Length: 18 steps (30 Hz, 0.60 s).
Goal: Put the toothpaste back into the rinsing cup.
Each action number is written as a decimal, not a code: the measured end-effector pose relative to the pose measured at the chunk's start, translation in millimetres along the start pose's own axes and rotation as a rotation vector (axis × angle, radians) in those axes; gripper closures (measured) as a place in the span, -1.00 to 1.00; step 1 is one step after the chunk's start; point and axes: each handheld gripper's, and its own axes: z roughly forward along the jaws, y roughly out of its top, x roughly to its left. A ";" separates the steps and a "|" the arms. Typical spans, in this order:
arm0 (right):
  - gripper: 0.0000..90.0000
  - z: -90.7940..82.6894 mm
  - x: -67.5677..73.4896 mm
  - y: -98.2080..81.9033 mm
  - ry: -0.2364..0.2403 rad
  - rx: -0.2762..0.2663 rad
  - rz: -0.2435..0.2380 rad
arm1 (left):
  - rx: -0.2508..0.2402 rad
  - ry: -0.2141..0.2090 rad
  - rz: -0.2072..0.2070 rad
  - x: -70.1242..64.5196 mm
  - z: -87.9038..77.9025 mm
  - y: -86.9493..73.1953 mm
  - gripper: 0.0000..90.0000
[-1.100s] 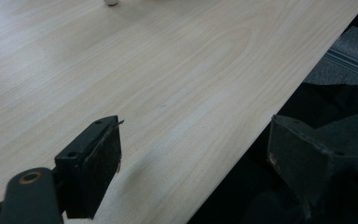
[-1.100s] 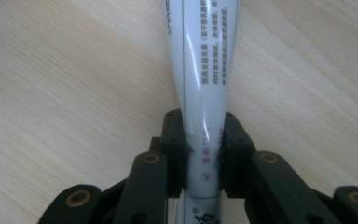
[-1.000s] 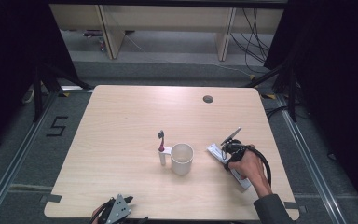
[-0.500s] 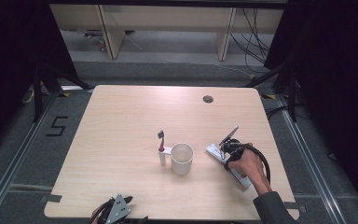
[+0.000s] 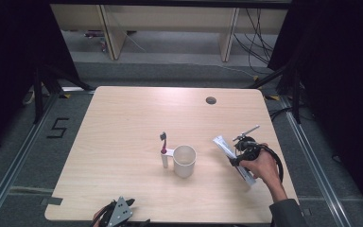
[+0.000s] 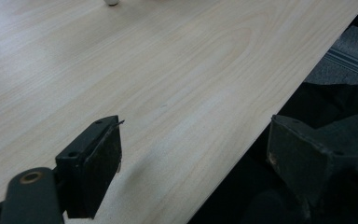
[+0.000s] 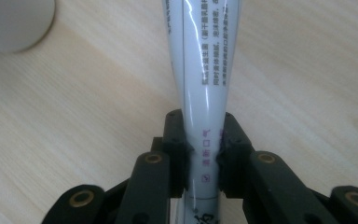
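The table (image 5: 123,142) had a pale wood-grain top with a smooth, faintly sheeny finish. The white tube (image 7: 205,84) looked like glossy plastic, catching a long highlight. The right gripper (image 7: 204,158) was matt black plastic with brass-coloured rivets, and the cup (image 5: 184,161) a matt off-white.

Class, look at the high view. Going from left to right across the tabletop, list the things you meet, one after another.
left tool → toothbrush → white cup → white tube, held by the right tool
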 end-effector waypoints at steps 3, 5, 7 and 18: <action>0.70 -6.9 -3.9 -0.9 0.032 -0.077 -0.022 | -0.005 -0.003 -0.022 -1.2 0.1 -0.1 -0.61; 0.70 -10.9 -3.7 -1.0 0.044 -0.110 -0.009 | 0.005 0.000 -0.005 -0.2 -0.5 0.1 -0.61; 0.71 -14.1 -5.9 -0.8 0.036 -0.157 -0.025 | 0.005 -0.001 -0.001 -0.3 -0.5 0.3 -0.61; 0.70 -27.3 -0.9 1.8 0.066 -0.391 -0.009 | -0.011 -0.008 -0.026 -1.8 0.5 0.1 -0.61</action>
